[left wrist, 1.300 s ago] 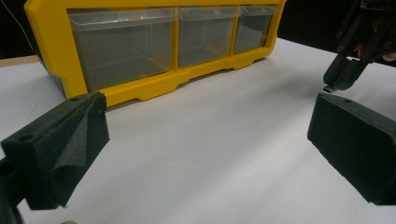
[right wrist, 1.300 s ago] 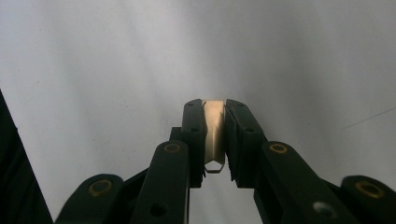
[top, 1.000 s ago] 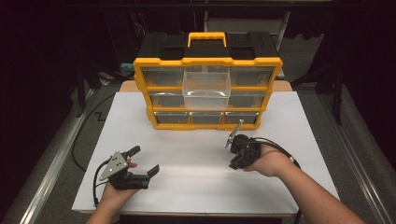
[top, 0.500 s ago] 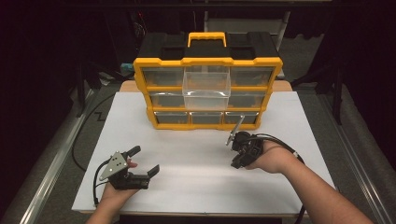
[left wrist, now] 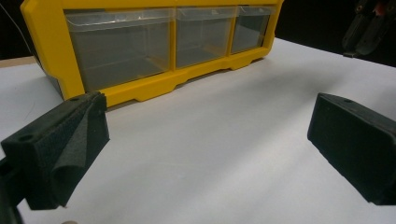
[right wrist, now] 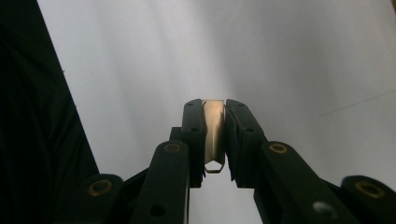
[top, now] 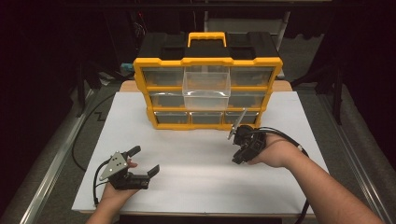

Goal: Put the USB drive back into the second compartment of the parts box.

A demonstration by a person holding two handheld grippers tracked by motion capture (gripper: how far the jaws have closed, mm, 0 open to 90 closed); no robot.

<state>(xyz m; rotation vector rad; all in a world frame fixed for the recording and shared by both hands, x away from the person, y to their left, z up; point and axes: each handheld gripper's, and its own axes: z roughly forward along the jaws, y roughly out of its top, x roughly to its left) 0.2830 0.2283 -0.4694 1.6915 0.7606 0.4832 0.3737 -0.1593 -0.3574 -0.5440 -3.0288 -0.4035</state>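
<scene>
A yellow parts organizer (top: 208, 63) with clear drawers and a black top stands at the back of the white table. Its middle clear drawer (top: 207, 88) is pulled out toward me and looks empty. My right gripper (top: 236, 136) hovers just in front of the organizer's lower right corner, shut on a thin metal strip (top: 239, 122) that sticks up past the jaws. The right gripper view has the metal strip (right wrist: 215, 130) pinched between the two black pads (right wrist: 194, 126). My left gripper (top: 144, 161) rests near the front left, open and holding nothing. The left gripper view looks between its open pads (left wrist: 70, 149) at the organizer's bottom row (left wrist: 140, 42).
The white tabletop (top: 196, 154) spreads between the two hands and the organizer. A black cable (top: 285, 137) loops from the right gripper over the wrist. Dark floor and metal rails (top: 46, 172) flank the table on both sides.
The right gripper has risen slightly with the metal strip still pinched in it. The left gripper has stayed where it was.
</scene>
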